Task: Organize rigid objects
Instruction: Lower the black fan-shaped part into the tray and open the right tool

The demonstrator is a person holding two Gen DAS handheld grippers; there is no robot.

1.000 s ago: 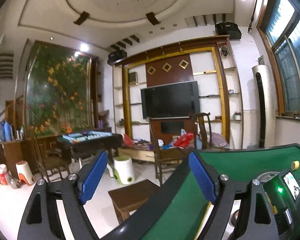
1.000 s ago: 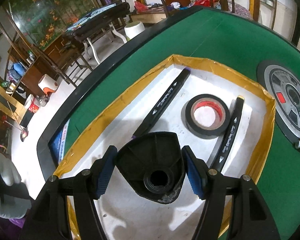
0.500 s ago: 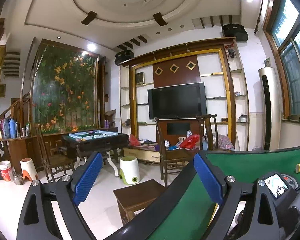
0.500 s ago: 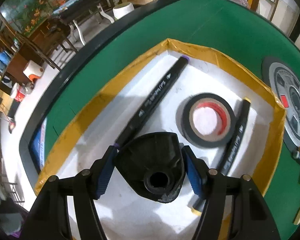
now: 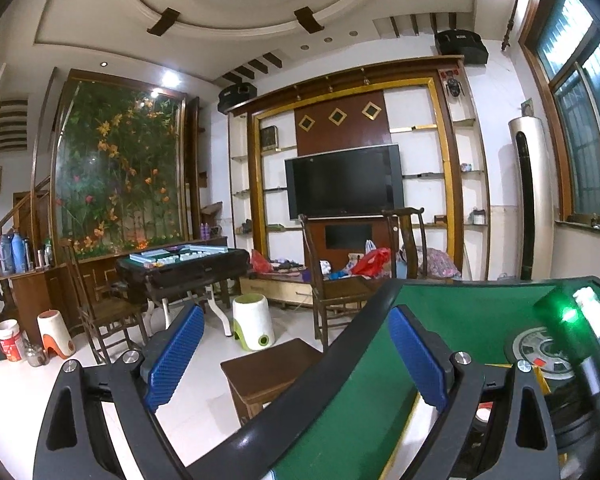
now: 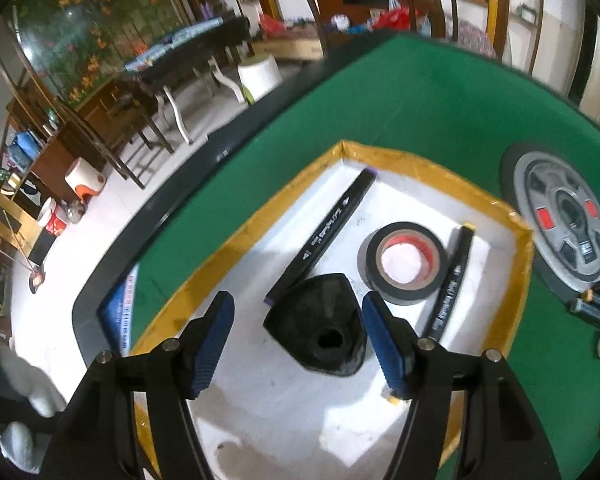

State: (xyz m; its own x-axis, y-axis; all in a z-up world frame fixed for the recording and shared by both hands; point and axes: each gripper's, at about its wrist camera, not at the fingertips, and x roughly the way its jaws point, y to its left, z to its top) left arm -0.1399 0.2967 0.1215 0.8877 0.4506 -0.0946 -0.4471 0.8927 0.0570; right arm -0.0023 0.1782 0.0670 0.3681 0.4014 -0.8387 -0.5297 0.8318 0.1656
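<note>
Black rounded-triangular plastic piece (image 6: 318,326) lying in white yellow-edged tray (image 6: 420,162), right gripper (image 6: 298,336) fingers released around it; left gripper (image 5: 296,354) fingers spread, grasping nothing.

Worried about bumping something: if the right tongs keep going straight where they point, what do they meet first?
Probably the black triangular part lying in the white tray, directly between the open right tongs; depth is uncertain.

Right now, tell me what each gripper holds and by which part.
Nothing is held. The right gripper stands open around the black piece lying in the tray, pads clear of its sides. The left gripper is open over the table edge.
</note>
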